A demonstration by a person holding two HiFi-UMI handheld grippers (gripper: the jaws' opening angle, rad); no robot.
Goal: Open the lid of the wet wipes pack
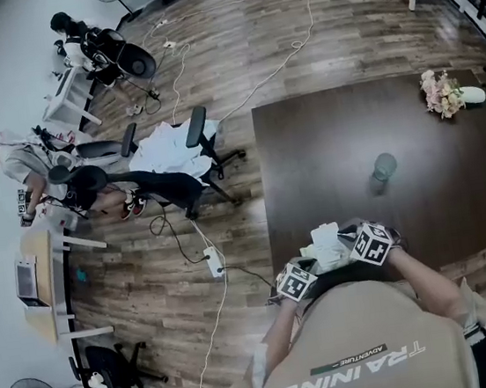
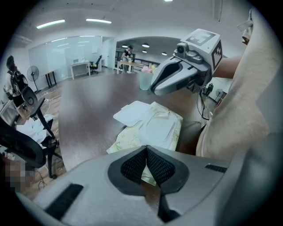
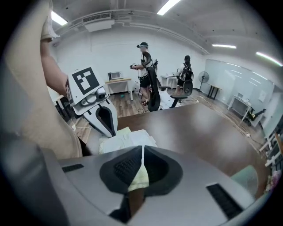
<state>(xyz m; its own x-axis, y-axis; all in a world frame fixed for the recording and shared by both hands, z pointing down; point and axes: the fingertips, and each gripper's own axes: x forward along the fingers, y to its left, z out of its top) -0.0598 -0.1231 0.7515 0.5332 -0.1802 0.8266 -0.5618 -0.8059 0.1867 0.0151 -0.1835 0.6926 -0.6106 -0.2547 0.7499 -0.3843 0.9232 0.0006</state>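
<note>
Pack (image 2: 152, 128): lies at the lower edge of the dark table (image 1: 350, 130), bottom centre of the head view, between my two grippers. Wrapper is yellow-green with a white top panel.

Lid (image 2: 131, 113): in the left gripper view a flat white flap juts out past the pack's upper left side. It looks folded back off the top panel. I cannot make out the opening under it.

Left gripper (image 2: 146, 150): jaws closed, tips pressed together at the pack's near end. Patterned wrapper shows in the gap between the pads just behind the tips, with bare table below it. In the head view this gripper sits at the pack's lower left corner.

Right gripper (image 3: 142, 151): jaws nearly together, pinching a thin edge of the pack. It is a white line where the tips meet and yellow-green lower down between the pads. I cannot tell whether that edge belongs to the lid or to the wrapper seam. In the head view this gripper is at the pack's right side. In the left gripper view it sits at upper right, its nose pointing down-left toward the pack's far end.

Elsewhere on the table: a glass (image 1: 384, 166) at centre, well apart from the pack, and flowers (image 1: 443, 93) near the upper right corner.
</note>
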